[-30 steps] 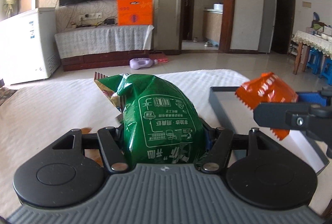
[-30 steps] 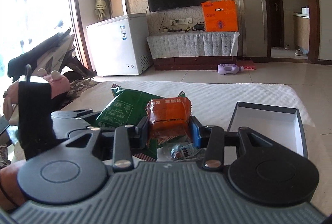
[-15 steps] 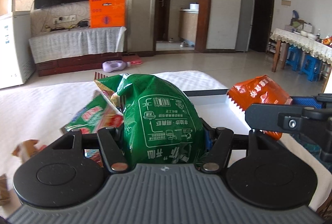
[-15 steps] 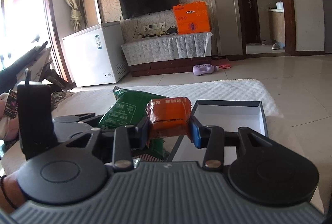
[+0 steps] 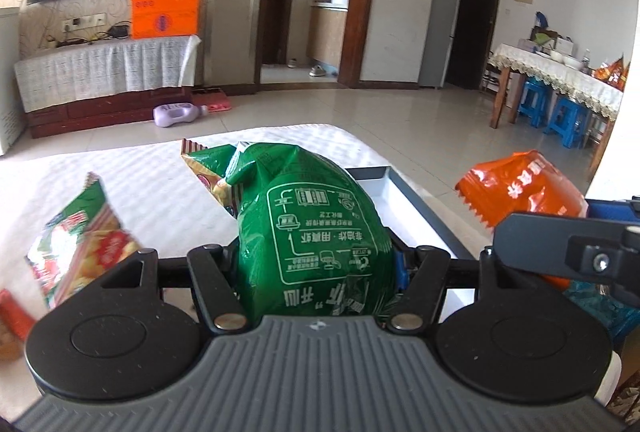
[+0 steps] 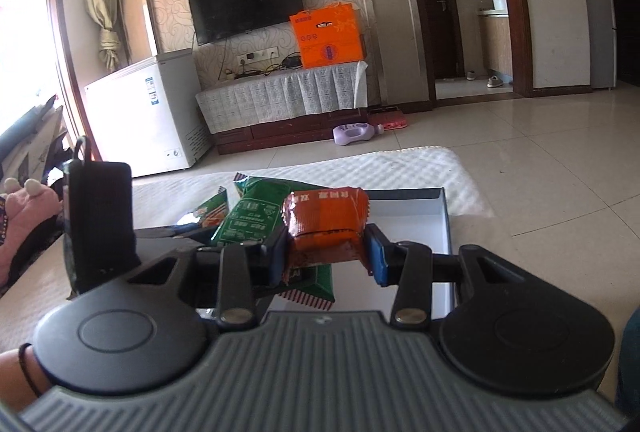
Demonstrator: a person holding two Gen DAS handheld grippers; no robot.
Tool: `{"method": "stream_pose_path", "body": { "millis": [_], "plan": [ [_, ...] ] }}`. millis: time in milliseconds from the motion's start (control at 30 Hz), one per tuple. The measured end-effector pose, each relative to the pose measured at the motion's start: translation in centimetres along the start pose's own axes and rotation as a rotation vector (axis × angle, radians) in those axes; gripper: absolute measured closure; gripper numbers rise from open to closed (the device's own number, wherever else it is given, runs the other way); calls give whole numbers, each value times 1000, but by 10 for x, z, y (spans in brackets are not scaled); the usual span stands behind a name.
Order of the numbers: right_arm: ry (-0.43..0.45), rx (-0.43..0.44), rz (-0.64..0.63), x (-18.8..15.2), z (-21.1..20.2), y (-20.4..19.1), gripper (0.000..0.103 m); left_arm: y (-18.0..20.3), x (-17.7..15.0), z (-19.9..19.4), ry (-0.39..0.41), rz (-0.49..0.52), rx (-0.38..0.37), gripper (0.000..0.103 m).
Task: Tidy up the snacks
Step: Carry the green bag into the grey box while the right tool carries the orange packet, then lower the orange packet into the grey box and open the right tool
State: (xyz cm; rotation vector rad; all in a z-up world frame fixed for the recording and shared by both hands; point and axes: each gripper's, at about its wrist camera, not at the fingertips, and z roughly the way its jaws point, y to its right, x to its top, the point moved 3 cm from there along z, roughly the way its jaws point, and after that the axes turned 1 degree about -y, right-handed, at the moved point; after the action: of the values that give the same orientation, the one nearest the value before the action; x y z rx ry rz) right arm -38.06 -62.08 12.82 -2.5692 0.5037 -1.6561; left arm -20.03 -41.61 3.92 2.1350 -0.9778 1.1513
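— Two packets are riding in your grippers at once: the left gripper [image 5: 316, 256] is clamping the puffy green bag [image 5: 312, 216], and the right gripper [image 6: 326, 252] is squeezing the orange packet [image 6: 326, 218] between its pads. Neither pair of jaws is standing free.

— And where am I carrying them?

— You are holding both above the white cloth [image 5: 152, 176], with the shallow grey-rimmed box [image 6: 416, 220] lying just ahead. In the left wrist view the green bag is covering part of the box's near corner, and the orange packet is hanging off to the right of it.

— What is likely to go wrong?

— I am judging three things. The green bag is inflated and slick, so your left pads are gripping air as much as film; squeezing harder could burst it, and loosening early could let it slide out onto the cloth. The two grippers are sitting close together, so bringing both down into the box at the same time is risking a knock between them. The green bag is also hiding the box floor from the left camera, so you are placing half blind there.

— Anything else lying about?

— A red-and-green packet [image 5: 76, 244] is lying on the cloth to your left, apart from the box and not yet sorted.
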Motion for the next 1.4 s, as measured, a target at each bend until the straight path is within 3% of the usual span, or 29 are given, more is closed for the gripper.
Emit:
{"method": "stream_pose_path", "body": {
  "millis": [300,600,800,900,1400],
  "plan": [
    [-2,-39,17,-1,0,15,59,11,9,48,-55,56,-64,34],
    [-14,-45,16,-4,3,17,59,8,15,73,-84,60,-45,34],
    [-15,-46,19,-5,5,17,59,8,11,70,-81,58,-30,29],
    [-12,-44,20,-3,5,18,59,11,11,63,-74,59,-12,21],
    [-42,-67,55,-8,13,30,59,0,8,42,-47,73,31,18]
  ]
}}
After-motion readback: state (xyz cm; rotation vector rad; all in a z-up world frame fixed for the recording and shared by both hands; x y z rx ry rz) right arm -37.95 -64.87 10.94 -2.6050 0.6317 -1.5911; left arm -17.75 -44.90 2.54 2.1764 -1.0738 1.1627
